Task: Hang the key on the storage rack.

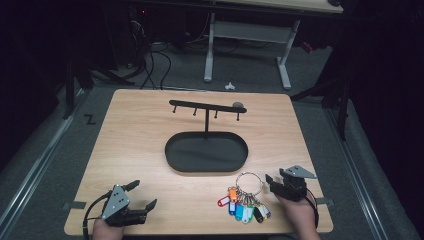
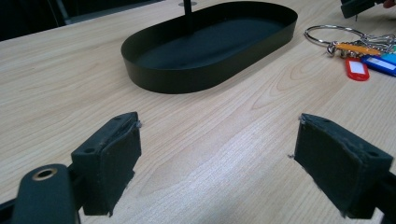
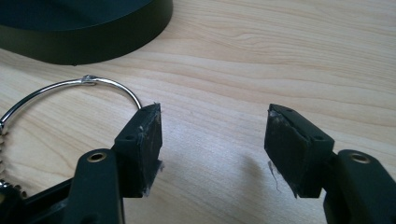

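A black oval tray (image 1: 172, 161) lies mid-table, and a post rises from it to a hook bar (image 1: 200, 105). A metal key ring (image 1: 248, 181) with several coloured tags (image 1: 244, 207) rests on the wood near the front right. My right gripper (image 1: 270, 184) is open just right of the ring; its left jaw sits against the ring (image 3: 112, 84) and nothing is between its jaws (image 3: 215, 144). At the front left, my left gripper (image 1: 144, 194) stands open over bare wood, aimed toward the tray (image 2: 187, 79) and the ring (image 2: 322, 30). Its jaws (image 2: 217, 154) hold nothing.
The wooden table (image 1: 130, 130) stands on grey floor. Beyond its far edge are a white desk frame (image 1: 247, 35) and cables (image 1: 150, 65). A small grey thing (image 1: 238, 105) sits at the hook bar's right end. Bare wood surrounds the tray on all sides.
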### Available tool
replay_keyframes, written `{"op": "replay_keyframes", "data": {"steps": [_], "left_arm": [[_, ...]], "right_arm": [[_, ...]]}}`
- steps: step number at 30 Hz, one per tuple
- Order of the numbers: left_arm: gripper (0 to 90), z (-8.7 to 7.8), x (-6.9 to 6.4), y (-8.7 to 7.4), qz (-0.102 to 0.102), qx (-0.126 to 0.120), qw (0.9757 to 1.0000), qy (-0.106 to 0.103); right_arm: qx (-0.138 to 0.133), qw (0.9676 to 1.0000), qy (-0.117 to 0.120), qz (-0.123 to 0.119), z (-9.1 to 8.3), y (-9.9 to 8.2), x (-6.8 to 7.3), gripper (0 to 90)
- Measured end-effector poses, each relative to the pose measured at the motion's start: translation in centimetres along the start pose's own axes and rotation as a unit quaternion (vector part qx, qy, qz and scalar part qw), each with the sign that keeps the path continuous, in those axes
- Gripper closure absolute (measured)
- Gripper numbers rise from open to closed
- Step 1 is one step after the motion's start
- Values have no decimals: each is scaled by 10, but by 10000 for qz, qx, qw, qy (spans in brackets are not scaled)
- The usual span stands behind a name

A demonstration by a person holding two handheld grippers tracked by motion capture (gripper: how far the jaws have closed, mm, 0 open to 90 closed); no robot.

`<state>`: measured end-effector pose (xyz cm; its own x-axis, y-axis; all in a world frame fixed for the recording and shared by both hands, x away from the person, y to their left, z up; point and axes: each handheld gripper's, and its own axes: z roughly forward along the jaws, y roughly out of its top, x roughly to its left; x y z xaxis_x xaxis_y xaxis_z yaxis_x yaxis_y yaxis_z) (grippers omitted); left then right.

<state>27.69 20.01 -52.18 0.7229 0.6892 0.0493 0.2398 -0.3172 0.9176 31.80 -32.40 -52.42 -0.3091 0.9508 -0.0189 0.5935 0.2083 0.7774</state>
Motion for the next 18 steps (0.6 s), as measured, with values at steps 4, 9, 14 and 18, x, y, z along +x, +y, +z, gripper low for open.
{"op": "replay_keyframes", "data": {"steps": [4,9,14,18], "left_arm": [[150,1,-1,0,18,15,10000,-9],[150,1,-1,0,21,25,10000,-8],[150,1,0,0,16,13,10000,-2],[150,1,-1,0,25,32,10000,-15]], "right_arm": [[27,10000,37,-48,1,0,1,361],[5,10000,62,-38,1,0,1,361],[-2,10000,74,-31,1,0,2,360],[21,10000,86,-29,1,0,3,358]]}}
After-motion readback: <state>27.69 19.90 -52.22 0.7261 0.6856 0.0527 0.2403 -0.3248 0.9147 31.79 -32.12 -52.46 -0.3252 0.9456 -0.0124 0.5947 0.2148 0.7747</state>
